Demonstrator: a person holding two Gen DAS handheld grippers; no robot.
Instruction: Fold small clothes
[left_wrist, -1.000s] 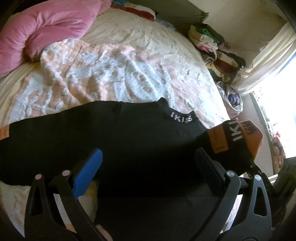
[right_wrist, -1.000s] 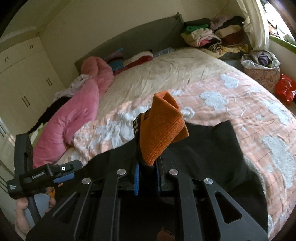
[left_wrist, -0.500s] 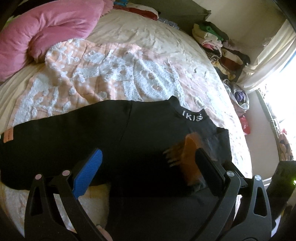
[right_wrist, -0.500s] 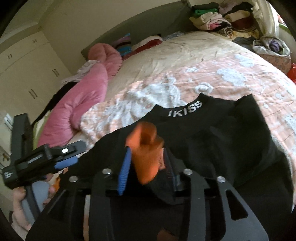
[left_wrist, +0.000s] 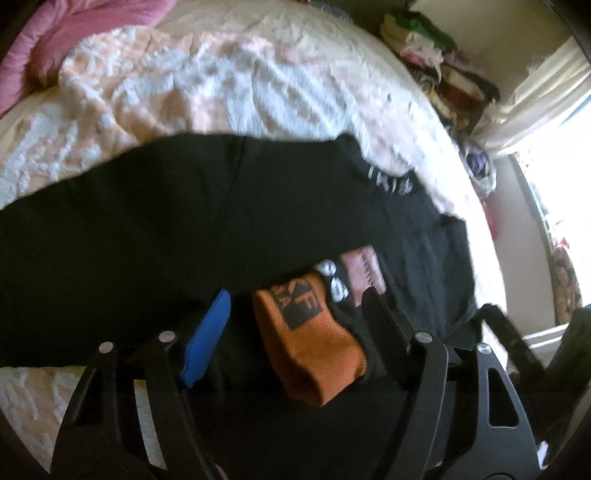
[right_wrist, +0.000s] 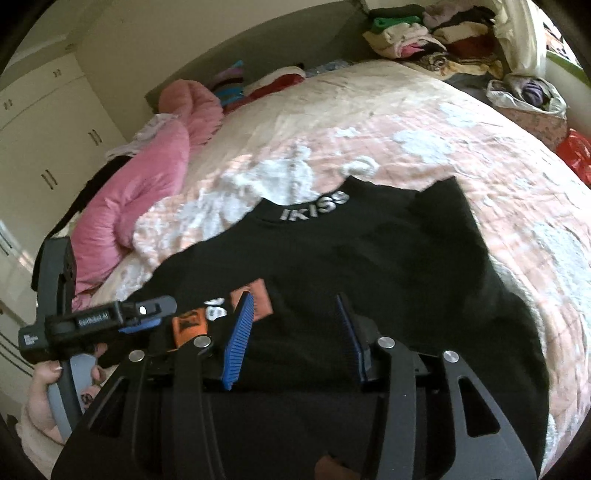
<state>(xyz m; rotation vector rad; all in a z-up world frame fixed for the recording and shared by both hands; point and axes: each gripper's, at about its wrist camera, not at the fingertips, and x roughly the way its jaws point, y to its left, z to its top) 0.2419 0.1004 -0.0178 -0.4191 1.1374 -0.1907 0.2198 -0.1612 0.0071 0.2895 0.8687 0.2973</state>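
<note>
orange cuff (left_wrist: 314, 343) lies between our left fingers (left_wrist: 295, 325), closing unpressed, while our right fingers (right_wrist: 295, 332), just opened, stand empty after folding the sleeve across the black top (right_wrist: 388, 251).

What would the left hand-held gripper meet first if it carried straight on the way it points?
Most likely the orange cuff of the black sweater, lying between the left hand-held gripper's open fingers, which have just been closing. Depth is hard to judge.

Bed (right_wrist: 369, 122), white wardrobe (right_wrist: 48, 122), seemingly sunlit window (left_wrist: 565, 155)
</note>
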